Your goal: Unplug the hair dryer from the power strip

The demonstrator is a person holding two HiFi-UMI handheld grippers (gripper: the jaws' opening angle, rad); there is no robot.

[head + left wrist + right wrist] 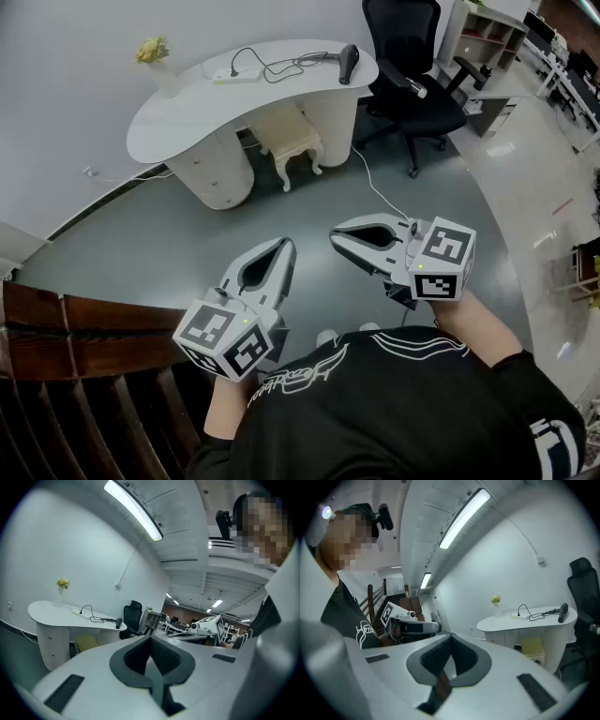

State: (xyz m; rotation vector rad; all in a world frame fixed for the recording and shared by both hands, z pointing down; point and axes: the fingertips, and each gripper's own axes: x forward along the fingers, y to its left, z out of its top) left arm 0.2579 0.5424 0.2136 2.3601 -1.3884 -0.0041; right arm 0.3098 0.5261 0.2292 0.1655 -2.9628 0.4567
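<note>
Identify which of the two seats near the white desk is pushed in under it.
The cream stool sits partly under the desk, between its two bases. The black office chair stands clear, off the desk's right end.

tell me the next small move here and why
Probably step toward the desk first. The hair dryer lies there, its cord running to the power strip, across the floor and likely out of reach, while the left gripper and right gripper are shut and empty.
</note>
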